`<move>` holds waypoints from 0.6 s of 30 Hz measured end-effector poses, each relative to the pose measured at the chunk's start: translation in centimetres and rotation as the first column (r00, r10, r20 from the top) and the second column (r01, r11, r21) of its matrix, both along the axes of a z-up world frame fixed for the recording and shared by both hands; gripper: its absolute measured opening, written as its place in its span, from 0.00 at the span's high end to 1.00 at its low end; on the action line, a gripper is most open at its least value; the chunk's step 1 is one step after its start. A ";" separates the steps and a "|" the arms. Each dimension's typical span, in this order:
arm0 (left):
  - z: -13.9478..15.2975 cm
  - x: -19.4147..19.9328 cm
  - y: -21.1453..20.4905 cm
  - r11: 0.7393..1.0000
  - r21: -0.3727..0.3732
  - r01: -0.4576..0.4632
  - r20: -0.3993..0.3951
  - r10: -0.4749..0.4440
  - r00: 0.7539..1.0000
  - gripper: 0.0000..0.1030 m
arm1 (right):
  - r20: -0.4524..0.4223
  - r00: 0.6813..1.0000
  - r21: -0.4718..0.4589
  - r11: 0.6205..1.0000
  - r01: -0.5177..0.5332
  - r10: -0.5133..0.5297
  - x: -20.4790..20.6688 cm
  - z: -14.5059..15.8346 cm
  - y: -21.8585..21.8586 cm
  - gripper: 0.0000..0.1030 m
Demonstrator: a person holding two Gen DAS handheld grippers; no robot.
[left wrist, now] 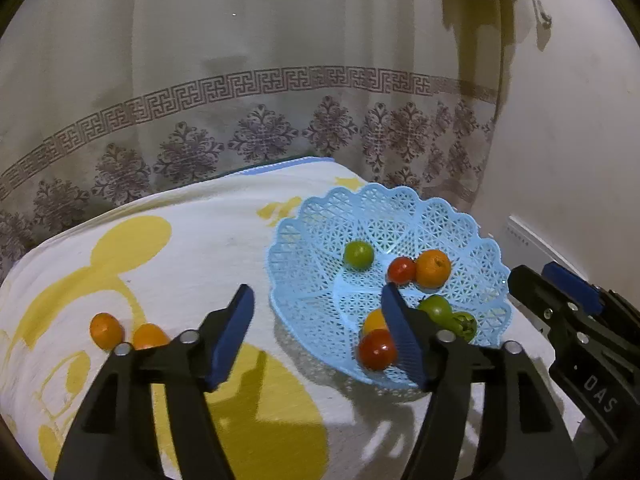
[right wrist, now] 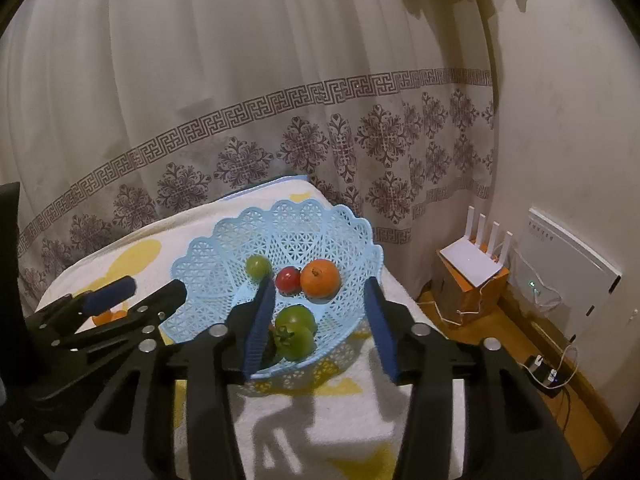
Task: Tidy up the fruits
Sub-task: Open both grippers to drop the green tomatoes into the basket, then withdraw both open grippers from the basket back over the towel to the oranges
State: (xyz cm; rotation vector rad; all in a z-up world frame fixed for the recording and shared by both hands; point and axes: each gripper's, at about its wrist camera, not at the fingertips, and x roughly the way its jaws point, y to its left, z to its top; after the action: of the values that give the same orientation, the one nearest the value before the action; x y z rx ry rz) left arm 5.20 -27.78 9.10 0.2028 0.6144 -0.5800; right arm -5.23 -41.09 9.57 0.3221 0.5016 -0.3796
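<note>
We list a light blue lattice basket (left wrist: 304, 240) with a scalloped rim, resting on a white cloth (left wrist: 208, 240) printed with yellow shapes. Inside it we count a green tomato (left wrist: 358, 255) towards the far side, a red tomato (left wrist: 401, 270) touching an orange (left wrist: 433, 268), two green tomatoes (right wrist: 297, 330) pressed together at the near side, and a second red tomato (left wrist: 377, 349) with an orange fruit (left wrist: 374, 320) just behind it. Two more small oranges (left wrist: 106, 330) lie side by side on the cloth, well apart from the basket.

Our left gripper (left wrist: 318, 316) stands with jaws apart and nothing between them, one finger over the basket's near rim beside the red tomato. Our right gripper (right wrist: 320, 304) is likewise parted and grips nothing; its fingers straddle the basket's near part, the paired green tomatoes lying between them untouched.

A patterned curtain (right wrist: 240, 100) hangs behind.
</note>
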 end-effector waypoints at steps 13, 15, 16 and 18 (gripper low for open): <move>1.4 -1.1 2.2 0.999 -0.005 -0.039 0.050 0.039 0.998 0.25 | 0.003 1.000 -0.034 0.999 -0.031 0.031 -0.1 0.4 1.9 0.50; 1.6 -1.2 2.5 0.999 -0.004 -0.041 0.057 0.042 0.998 0.24 | 0.002 0.999 -0.038 0.999 -0.035 0.036 0.0 0.4 2.1 0.50; 1.6 -1.3 2.7 0.999 -0.002 -0.044 0.062 0.044 0.997 0.24 | 0.001 0.999 -0.041 0.998 -0.038 0.038 0.0 0.4 2.2 0.50; 1.7 -1.3 3.0 0.999 -0.001 -0.048 0.066 0.048 0.997 0.24 | -0.001 0.999 -0.042 0.998 -0.042 0.042 0.0 0.4 2.4 0.50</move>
State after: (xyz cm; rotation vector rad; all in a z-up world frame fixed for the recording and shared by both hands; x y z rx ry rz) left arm 3.87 -24.81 10.79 0.2064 0.5542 -0.5248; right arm -5.21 -38.71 9.94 0.2701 0.4990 -0.3492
